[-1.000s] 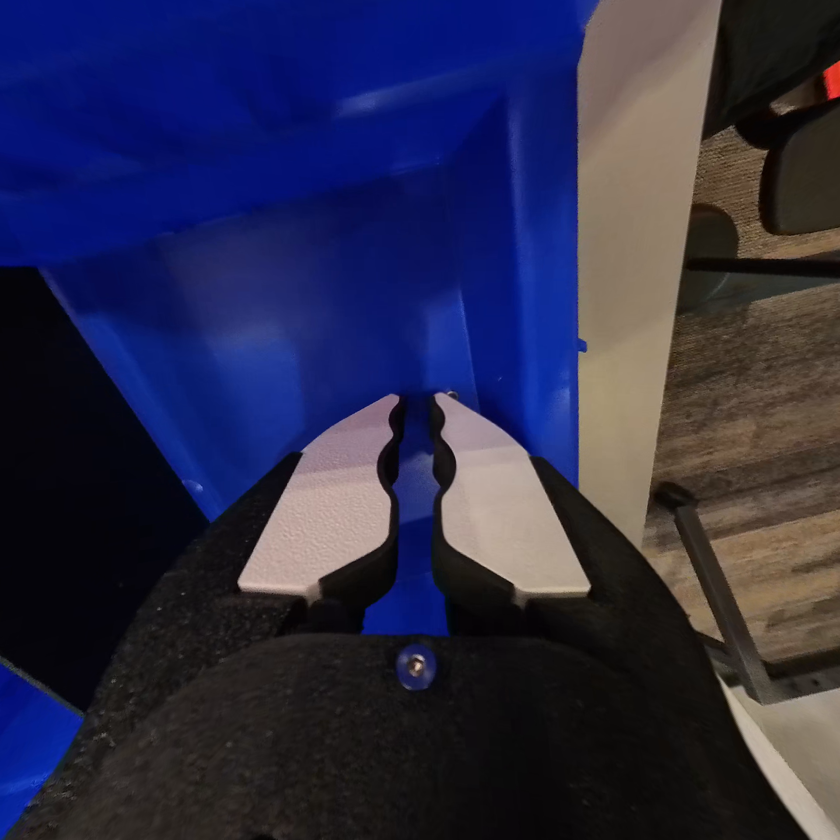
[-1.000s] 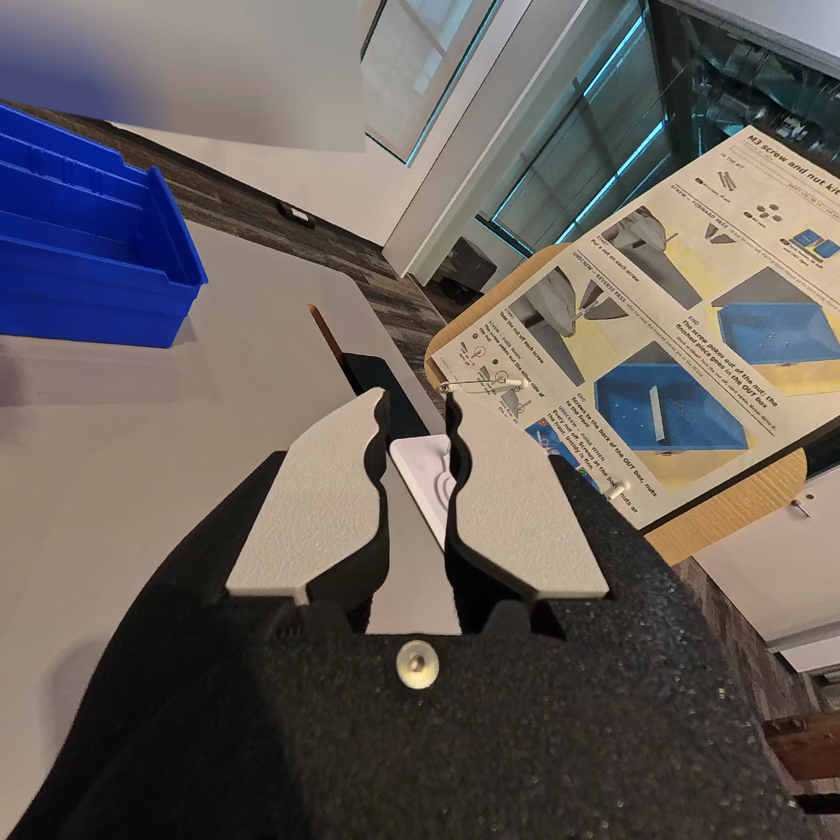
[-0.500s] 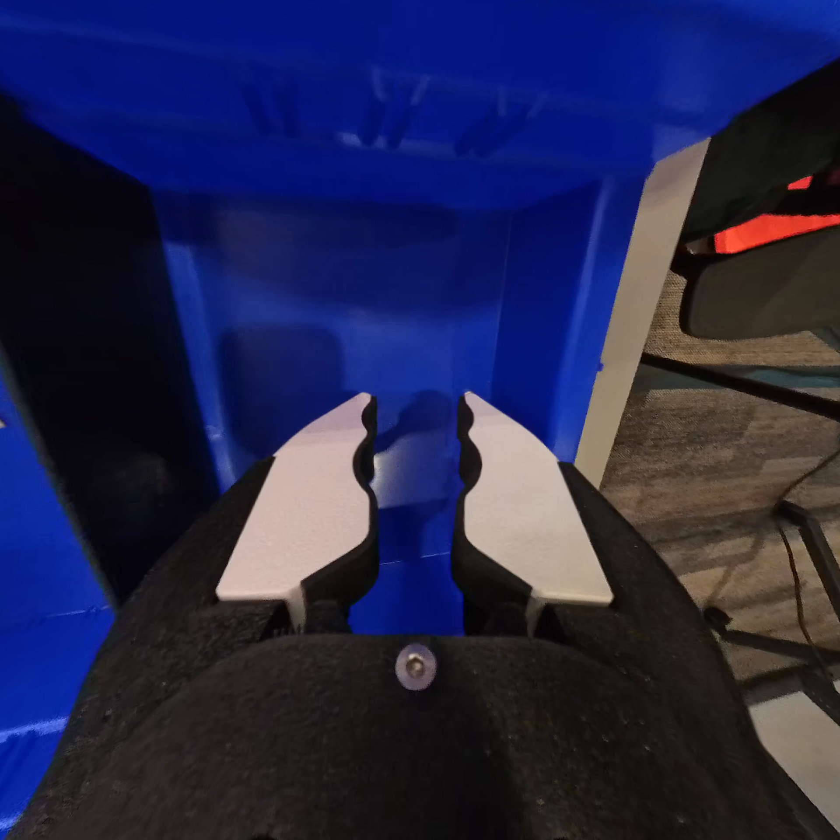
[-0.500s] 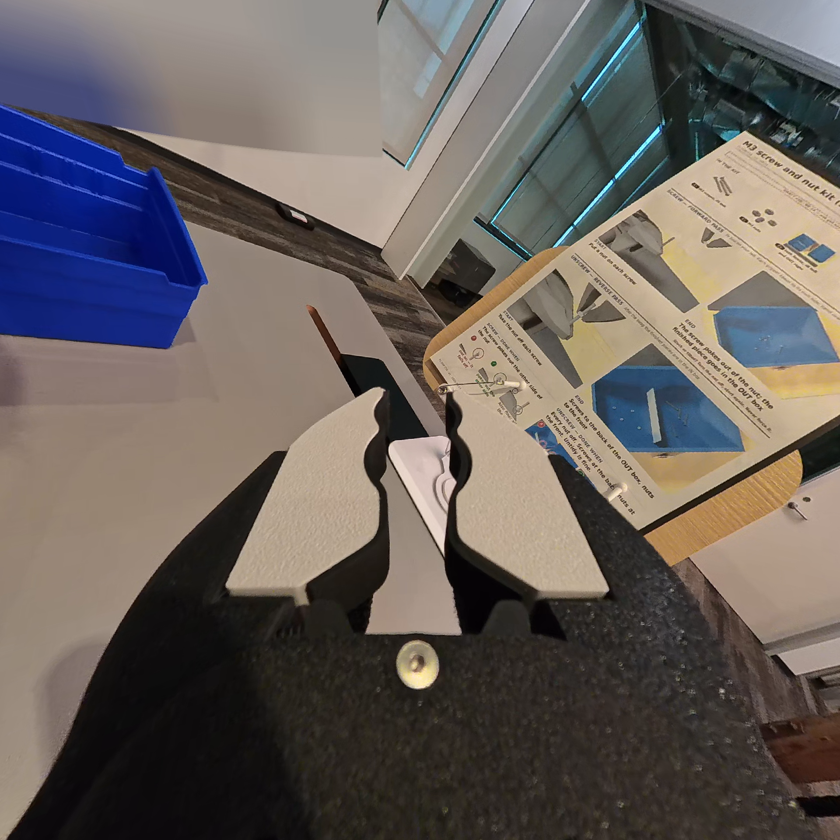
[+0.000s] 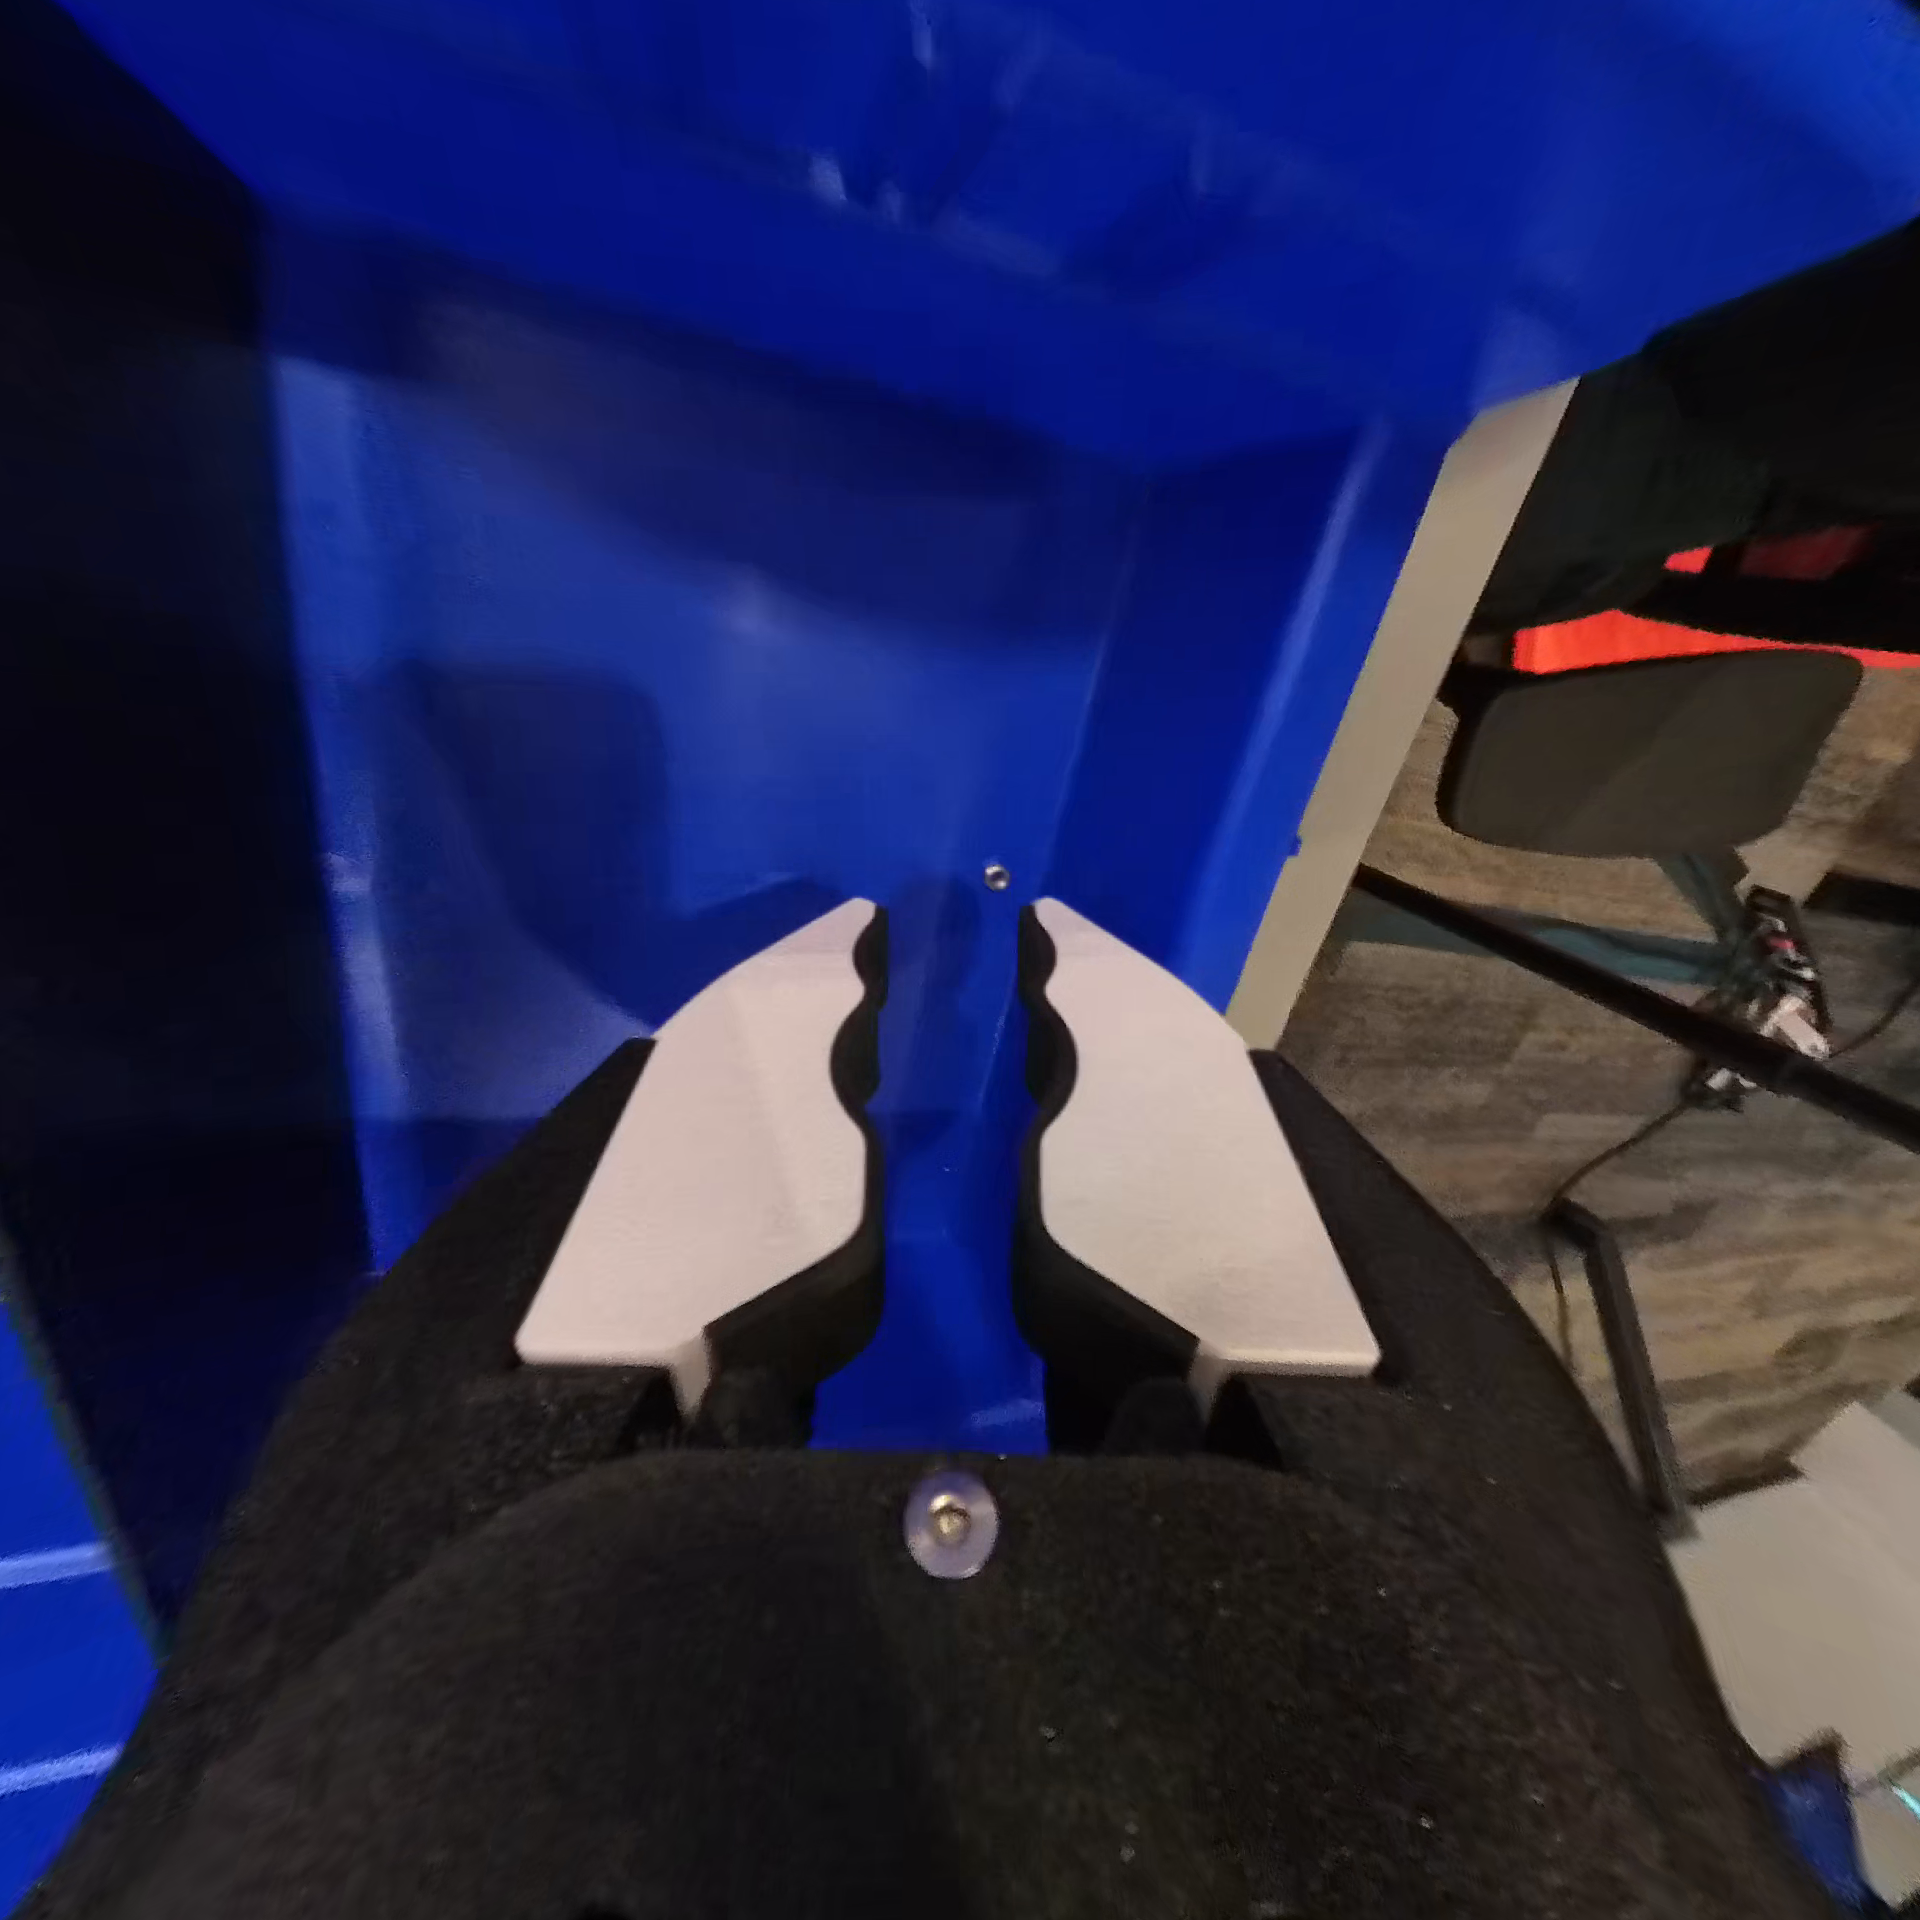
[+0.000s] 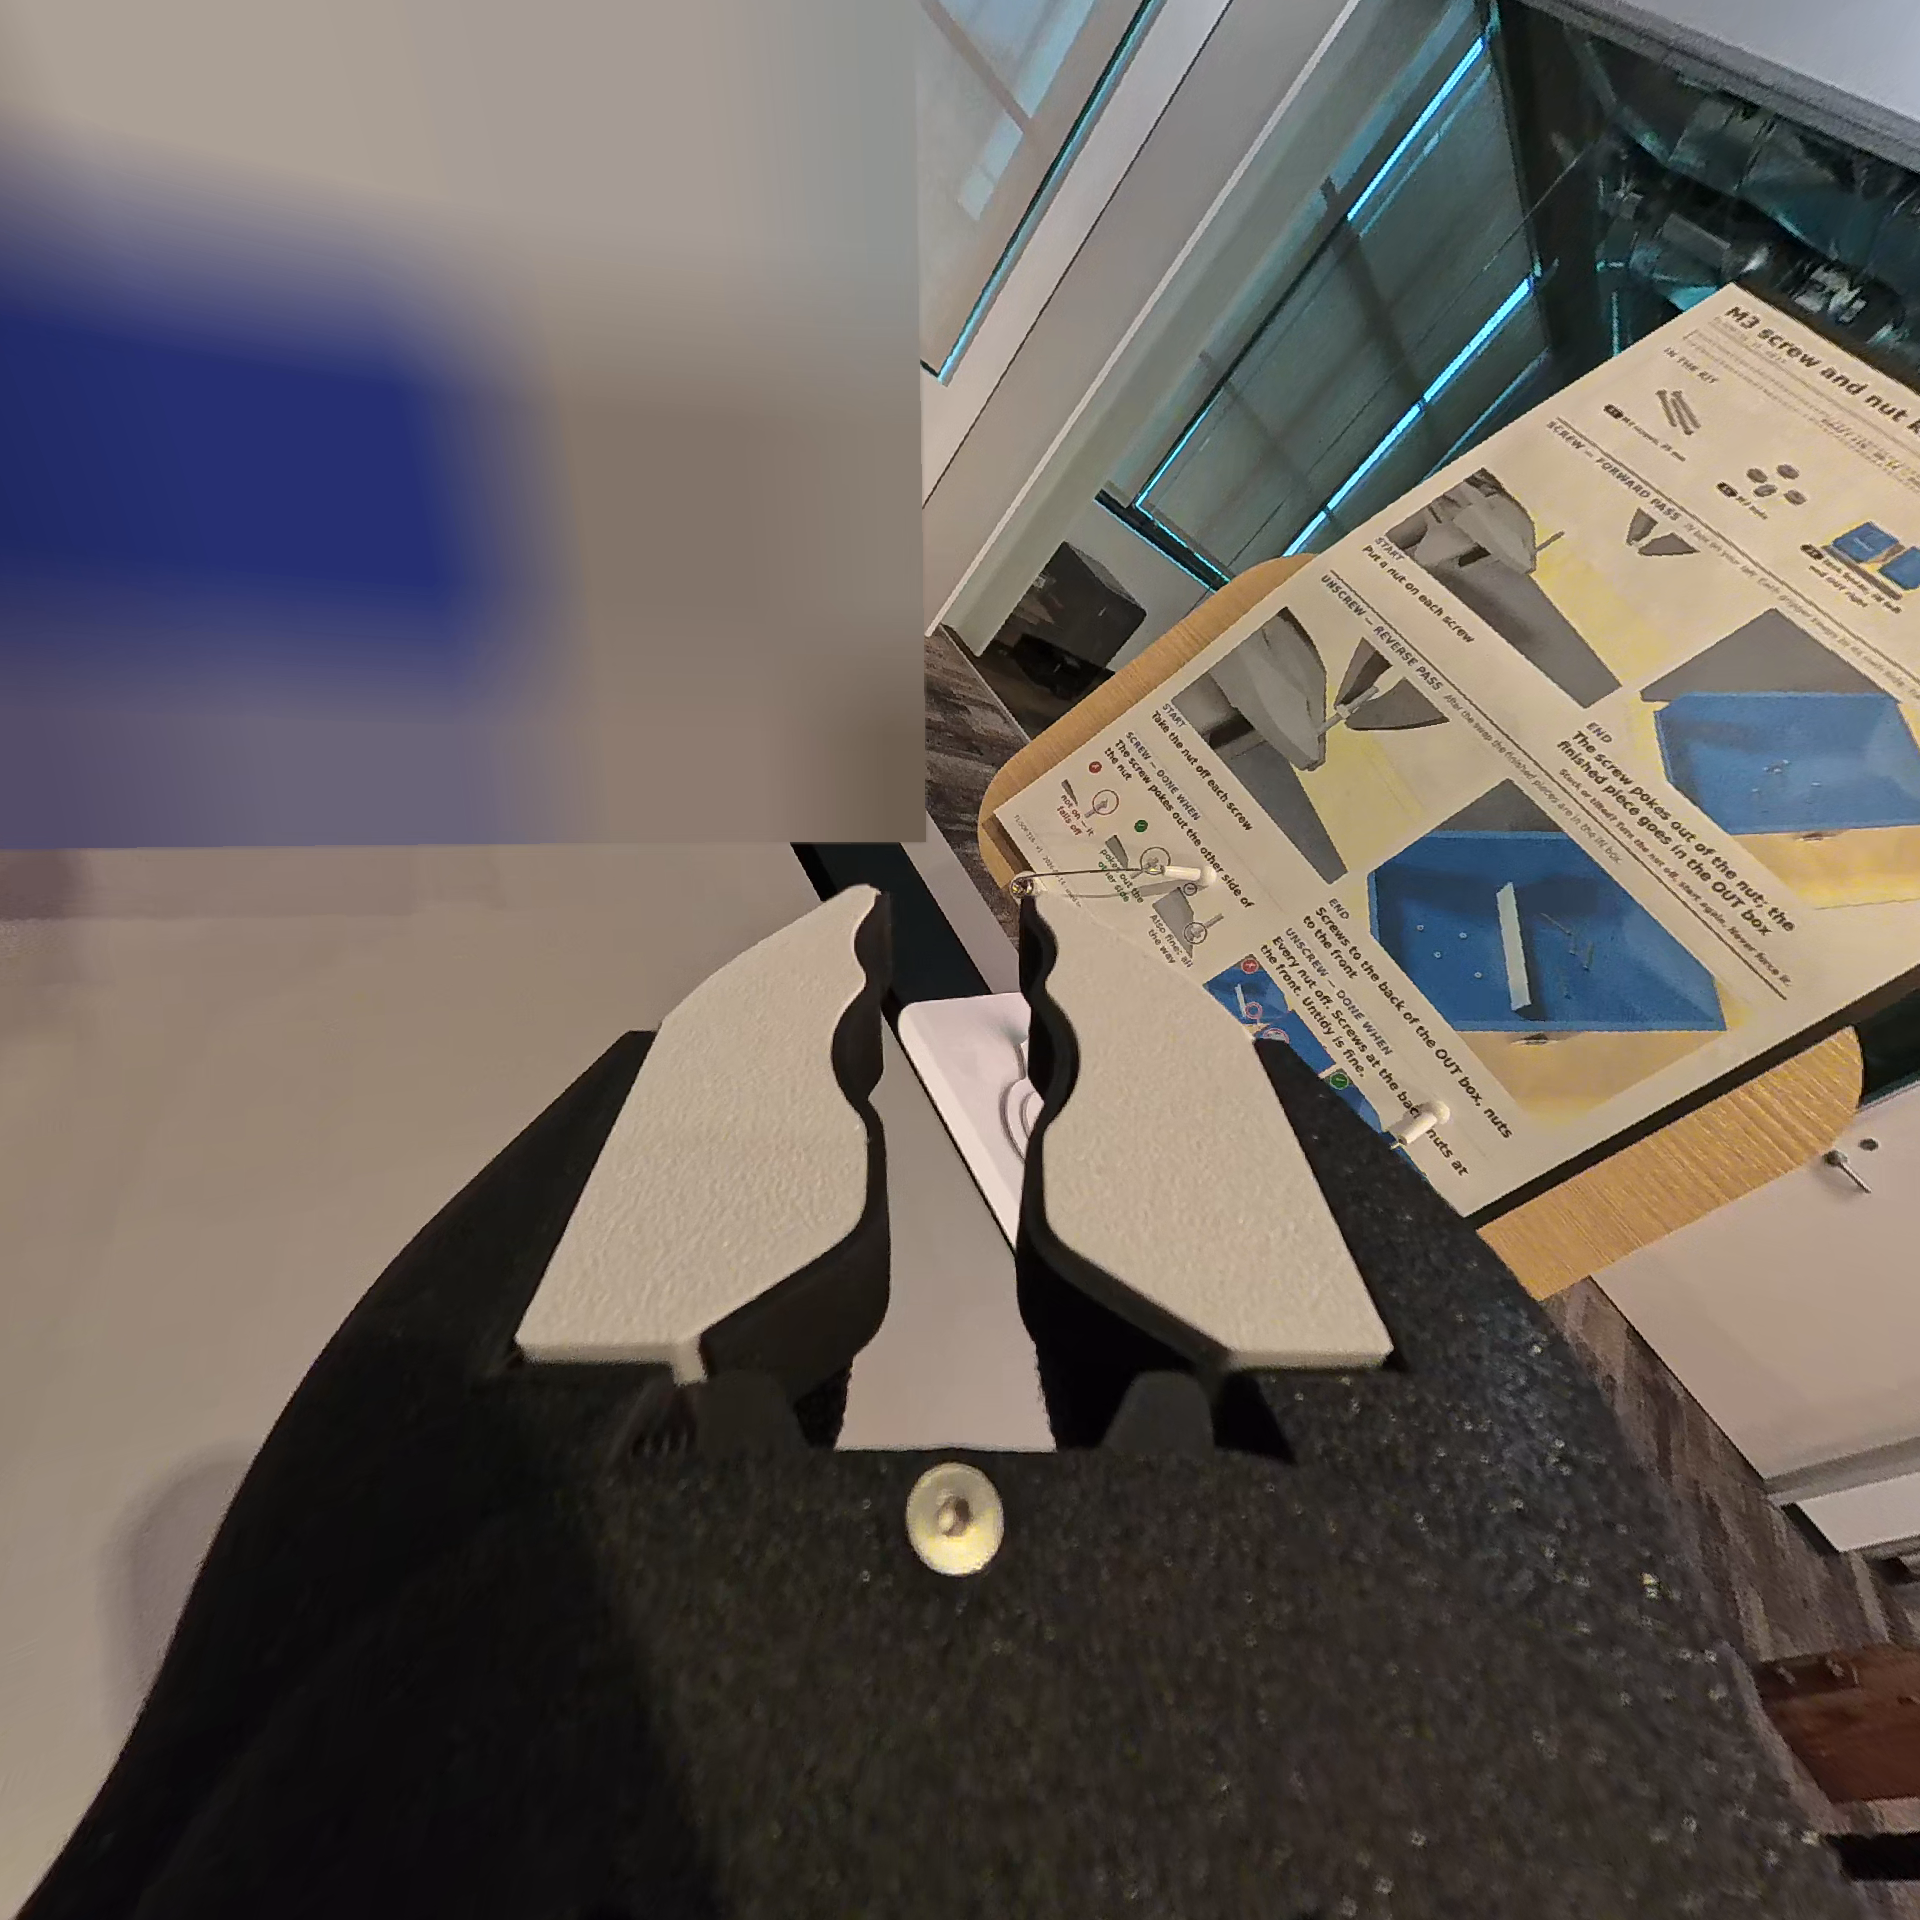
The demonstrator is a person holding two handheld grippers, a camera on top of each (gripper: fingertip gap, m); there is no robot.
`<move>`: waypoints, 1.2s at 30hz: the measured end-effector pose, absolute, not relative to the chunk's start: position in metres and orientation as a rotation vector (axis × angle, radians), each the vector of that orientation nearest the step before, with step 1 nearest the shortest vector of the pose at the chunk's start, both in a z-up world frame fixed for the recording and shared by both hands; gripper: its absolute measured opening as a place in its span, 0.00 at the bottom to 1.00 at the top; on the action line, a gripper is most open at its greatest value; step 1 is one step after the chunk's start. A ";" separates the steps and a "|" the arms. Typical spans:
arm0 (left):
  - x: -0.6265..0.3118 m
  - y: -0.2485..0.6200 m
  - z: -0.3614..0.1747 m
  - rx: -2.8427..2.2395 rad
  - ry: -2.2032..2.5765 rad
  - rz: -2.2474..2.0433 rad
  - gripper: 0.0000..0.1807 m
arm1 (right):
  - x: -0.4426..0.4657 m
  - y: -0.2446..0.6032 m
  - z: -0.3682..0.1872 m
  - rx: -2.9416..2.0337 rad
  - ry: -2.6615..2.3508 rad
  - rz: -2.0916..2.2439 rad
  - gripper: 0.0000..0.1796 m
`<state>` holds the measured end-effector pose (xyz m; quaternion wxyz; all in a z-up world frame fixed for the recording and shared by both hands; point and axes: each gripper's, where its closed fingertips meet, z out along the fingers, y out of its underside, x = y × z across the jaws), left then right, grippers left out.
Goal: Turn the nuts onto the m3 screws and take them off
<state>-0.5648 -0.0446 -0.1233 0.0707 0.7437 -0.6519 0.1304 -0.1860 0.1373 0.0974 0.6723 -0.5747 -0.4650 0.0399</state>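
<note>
In the left wrist view I look into a blue bin point(image 5: 623, 727). One small metal nut point(image 5: 995, 875) lies on the bin floor just past my right fingertip. My left gripper point(image 5: 951, 920) is open with a narrow gap and holds nothing. No screw shows in this view. In the right wrist view my right gripper point(image 6: 954, 914) is open with a similar narrow gap and empty, hovering over the grey table point(image 6: 312, 1039). A white flat object point(image 6: 956, 1049) lies on the table behind the gap between its fingers.
A printed instruction sheet point(image 6: 1558, 831) is pinned on a wooden board point(image 6: 1662, 1174) leaning at the right. The table's edge point(image 5: 1382, 707) runs beside the bin, with a dark chair point(image 5: 1642, 758) and cables on the floor beyond. My right fingertips sit around 45 cm from my left ones.
My left gripper has swung inside the bin and its jaws stand wider than a second ago. The nut now shows ahead of the tips. The right gripper has turned a little to the right.
</note>
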 end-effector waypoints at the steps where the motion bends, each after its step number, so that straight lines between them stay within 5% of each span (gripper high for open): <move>1: -0.567 -0.049 -0.124 2.238 -1.898 0.416 0.12 | -0.186 0.137 0.098 -1.294 -1.047 0.093 0.13; 9: -0.558 -0.030 -0.114 2.588 -1.367 0.518 0.00 | -0.186 0.134 0.099 -1.288 -1.050 0.094 0.13; 18: -0.580 -0.055 -0.125 2.299 -1.497 0.212 0.00 | -0.185 0.133 0.100 -1.289 -1.047 0.101 0.13; 36: -0.579 -0.062 -0.144 1.959 -2.128 0.314 0.00 | -0.189 0.131 0.100 -1.276 -1.057 0.098 0.13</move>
